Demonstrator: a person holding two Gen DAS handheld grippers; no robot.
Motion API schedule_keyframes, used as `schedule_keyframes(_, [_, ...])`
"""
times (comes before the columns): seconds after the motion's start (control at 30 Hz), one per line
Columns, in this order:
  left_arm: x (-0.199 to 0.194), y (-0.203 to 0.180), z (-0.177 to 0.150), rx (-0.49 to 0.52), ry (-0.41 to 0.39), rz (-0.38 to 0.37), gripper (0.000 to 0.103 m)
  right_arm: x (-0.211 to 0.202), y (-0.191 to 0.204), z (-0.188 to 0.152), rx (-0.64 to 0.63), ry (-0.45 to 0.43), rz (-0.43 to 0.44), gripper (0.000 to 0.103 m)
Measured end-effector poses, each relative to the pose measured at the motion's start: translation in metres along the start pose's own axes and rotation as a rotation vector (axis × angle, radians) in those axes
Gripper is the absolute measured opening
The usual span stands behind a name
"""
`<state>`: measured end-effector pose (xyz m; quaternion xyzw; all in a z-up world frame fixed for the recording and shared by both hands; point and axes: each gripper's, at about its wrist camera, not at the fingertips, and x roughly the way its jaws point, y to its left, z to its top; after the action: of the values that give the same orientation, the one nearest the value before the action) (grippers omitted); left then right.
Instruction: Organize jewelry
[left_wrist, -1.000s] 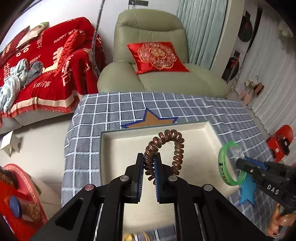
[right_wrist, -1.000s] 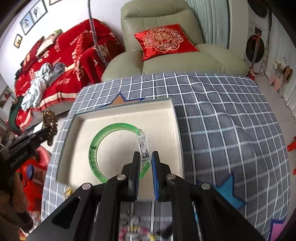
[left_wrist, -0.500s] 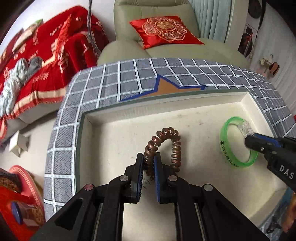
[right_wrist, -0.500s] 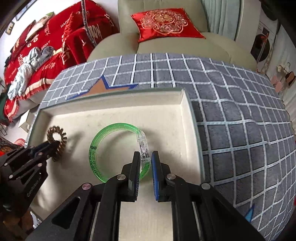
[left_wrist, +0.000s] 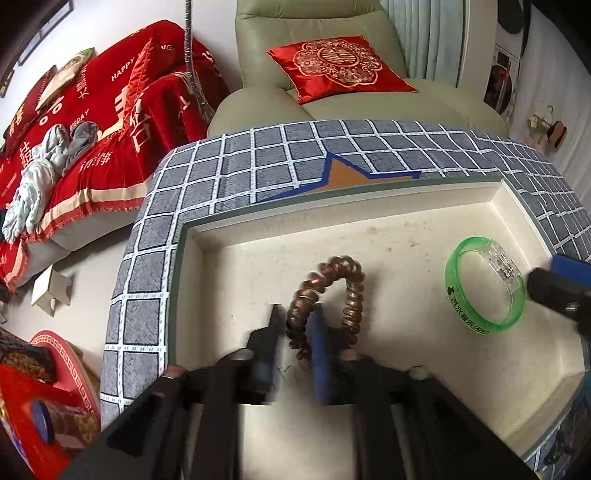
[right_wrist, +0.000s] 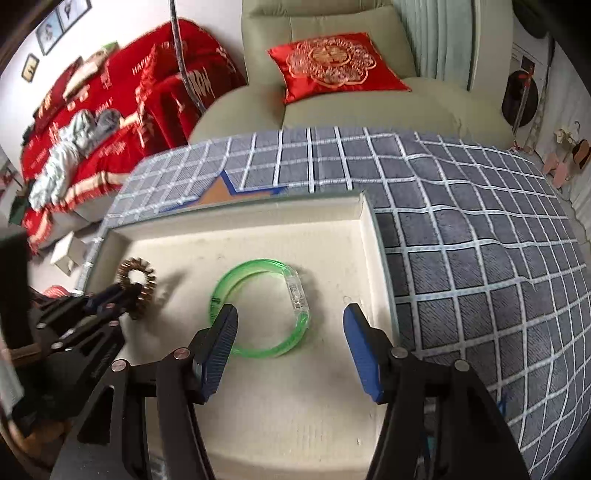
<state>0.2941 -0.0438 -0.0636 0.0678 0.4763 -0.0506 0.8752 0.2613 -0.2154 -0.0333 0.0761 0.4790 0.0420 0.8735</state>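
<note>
Cream tray (right_wrist: 236, 424) holds two bracelets: one green (right_wrist: 258, 325), one copper (left_wrist: 332, 295).

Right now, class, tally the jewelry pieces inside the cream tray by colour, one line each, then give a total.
Translucent green plastic bangle: 1
Coppery brown coiled bracelet: 1
Total in the cream rectangular tray: 2

Red cushion (left_wrist: 340, 66) on green armchair (left_wrist: 314, 22); checked cloth (right_wrist: 480, 258).
</note>
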Motion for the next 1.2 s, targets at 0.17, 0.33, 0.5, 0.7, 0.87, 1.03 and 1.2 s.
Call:
schedule_keyframes(0.17, [-0.017, 0.002, 0.003, -0.018, -0.059, -0.015, 0.103, -0.027, -0.007, -0.011, 0.053, -0.026, 0.043, 0.068])
schedule_keyframes(0.33, [-0.034, -0.002, -0.003, 0.004, -0.088, 0.006, 0.103, -0.05, -0.008, -0.027, 0.075, -0.05, 0.073, 0.077])
schedule_keyframes(0.5, [-0.068, 0.001, -0.023, 0.019, -0.129, -0.025, 0.103, -0.082, -0.011, -0.049, 0.096, -0.089, 0.113, 0.08])
schedule_keyframes(0.7, [-0.108, 0.002, -0.065, 0.05, -0.146, -0.098, 0.103, -0.118, -0.015, -0.08, 0.135, -0.178, 0.172, 0.103])
schedule_keyframes(0.87, [-0.127, 0.002, -0.106, 0.027, -0.134, -0.134, 0.103, -0.124, -0.016, -0.109, 0.163, -0.12, 0.194, 0.103])
schedule_keyframes(1.03, [-0.131, -0.001, -0.139, 0.013, -0.107, -0.127, 0.103, -0.116, -0.018, -0.147, 0.171, -0.044, 0.128, 0.103])
schedule_keyframes(1.2, [-0.13, -0.008, -0.168, 0.019, -0.075, -0.126, 0.103, -0.104, -0.029, -0.183, 0.19, 0.034, 0.056, 0.103])
